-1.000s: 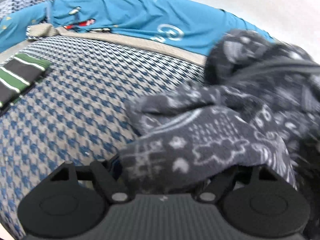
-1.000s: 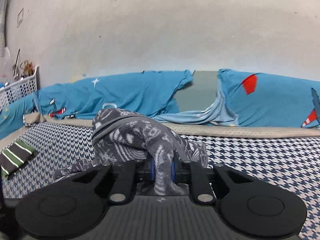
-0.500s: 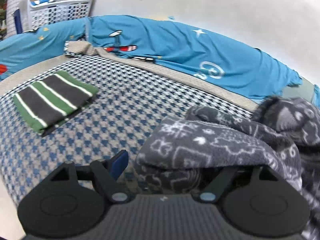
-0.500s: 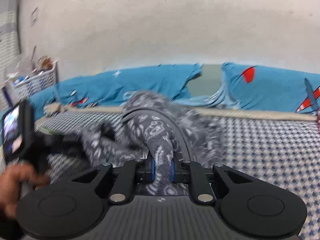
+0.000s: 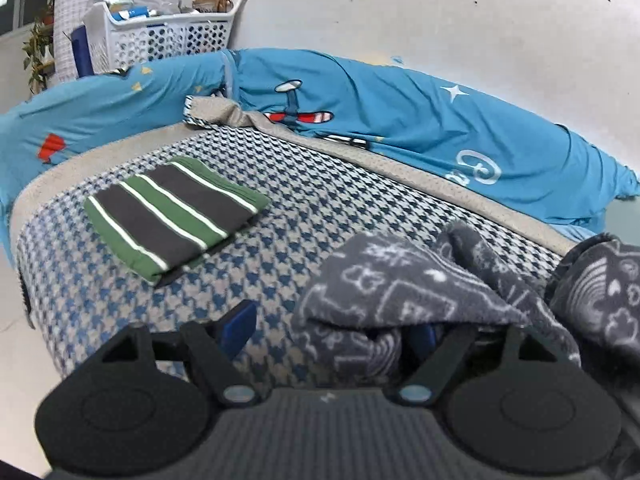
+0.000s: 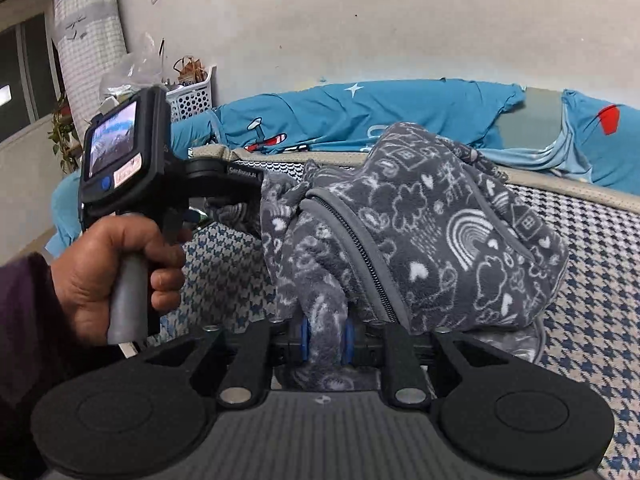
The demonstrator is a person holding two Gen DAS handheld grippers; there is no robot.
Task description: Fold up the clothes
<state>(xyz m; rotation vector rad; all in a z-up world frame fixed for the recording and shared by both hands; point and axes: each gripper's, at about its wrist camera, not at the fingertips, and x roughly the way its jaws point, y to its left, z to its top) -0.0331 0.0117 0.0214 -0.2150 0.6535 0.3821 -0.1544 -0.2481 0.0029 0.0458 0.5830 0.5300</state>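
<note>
The fleece (image 5: 400, 280) drapes over the left gripper's (image 5: 332, 330) right finger; the basket's (image 5: 168, 36) contents are too small to tell.

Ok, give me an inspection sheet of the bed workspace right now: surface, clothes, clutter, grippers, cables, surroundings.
Surface: houndstooth bed cover, blue bedding along the wall.
Job's things: grey patterned fleece jacket bunched, unfolded; striped green shirt folded flat, apart from it.
Clutter: nothing seen on the cover.
Grippers: right hand-held gripper pinches a jacket fold, jaws just easing; left hand-held gripper open, fleece draped over one finger.
Cables: nothing seen.
Surroundings: white laundry basket, plant, white wall.
</note>
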